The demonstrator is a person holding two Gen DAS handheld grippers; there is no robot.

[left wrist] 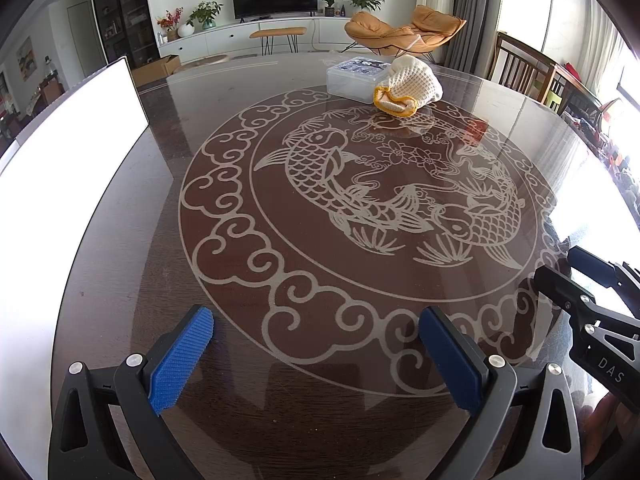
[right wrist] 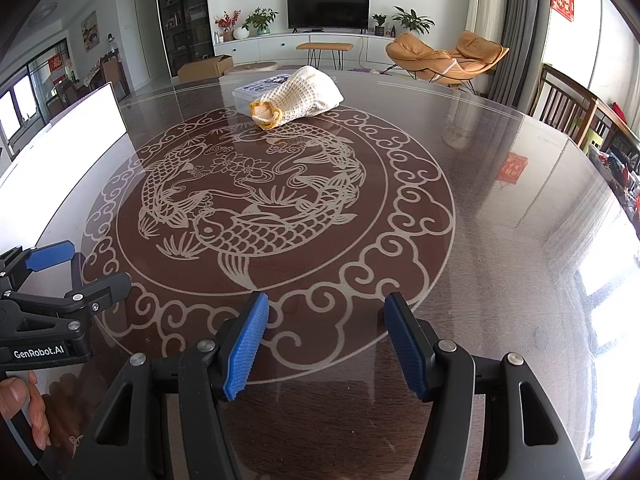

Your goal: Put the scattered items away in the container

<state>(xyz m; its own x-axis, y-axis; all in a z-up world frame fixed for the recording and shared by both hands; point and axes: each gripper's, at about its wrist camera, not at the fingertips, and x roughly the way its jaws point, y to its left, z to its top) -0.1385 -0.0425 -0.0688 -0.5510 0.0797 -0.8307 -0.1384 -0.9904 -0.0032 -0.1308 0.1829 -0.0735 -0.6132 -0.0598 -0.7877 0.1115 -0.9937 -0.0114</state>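
Grippers both stand released over the near edge of a round glass-topped table (left wrist: 120,240) etched with a fish-and-cloud pattern. Left gripper (left wrist: 316,356): blue pads wide apart, nothing between them, only bare glass beneath. Right gripper (right wrist: 326,344): jaws likewise spread, nothing between them. Each tool shows at the edge of the other's view, side by side, apart. Part of a hand (right wrist: 24,408) is visible at the left gripper's handle.

Clear plastic container (left wrist: 352,78) sits at the far side of the table, lid on, with a printed label on top. Cream knitted cloth (left wrist: 412,84) with a yellow border lies draped against the container's right side, partly on the lid and partly on the glass. Both are well apart from the grippers. A white board (left wrist: 72,132) stands at the table's left edge.
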